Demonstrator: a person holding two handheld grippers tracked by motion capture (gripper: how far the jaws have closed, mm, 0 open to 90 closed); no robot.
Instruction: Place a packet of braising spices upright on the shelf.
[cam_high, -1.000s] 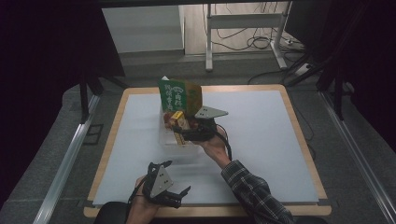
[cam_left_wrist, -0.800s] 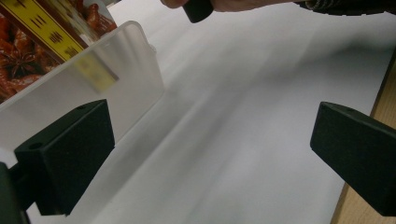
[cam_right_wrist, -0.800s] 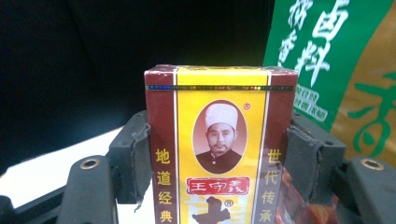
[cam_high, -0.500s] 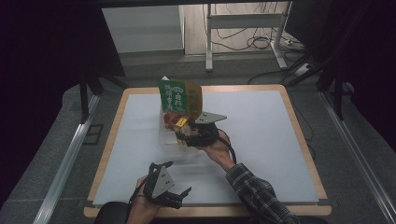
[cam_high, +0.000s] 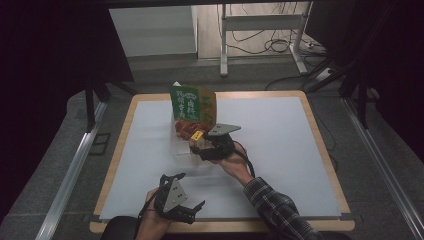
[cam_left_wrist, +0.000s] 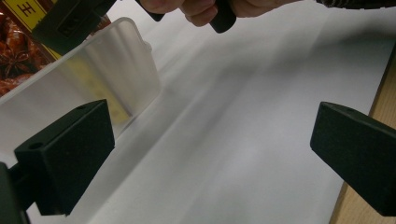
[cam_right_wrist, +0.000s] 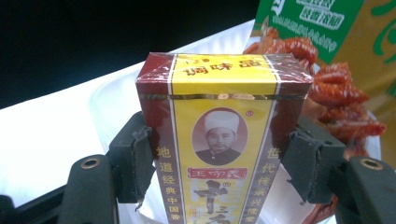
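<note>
A small yellow and dark red box (cam_right_wrist: 224, 140) is clamped between the pads of the right gripper (cam_right_wrist: 219, 163), one pad pressed on each narrow side, with the box held upright. In the high view the right gripper (cam_high: 202, 145) is seen near the middle of the tabletop (cam_high: 280, 150), over a clear plastic tray (cam_high: 182, 145). A packet of red snacks (cam_high: 187, 127) is noted in or at the far part of the tray; which cannot be told. A green and yellow bag (cam_high: 192, 102) is stood upright just behind it. The left gripper (cam_high: 182, 212) is held near the front edge of the tabletop, well apart from the tray. Its jaws are set wide apart, and nothing is held between them (cam_left_wrist: 210, 154). The tray wall (cam_left_wrist: 112, 70) is seen just beyond its left jaw
</note>
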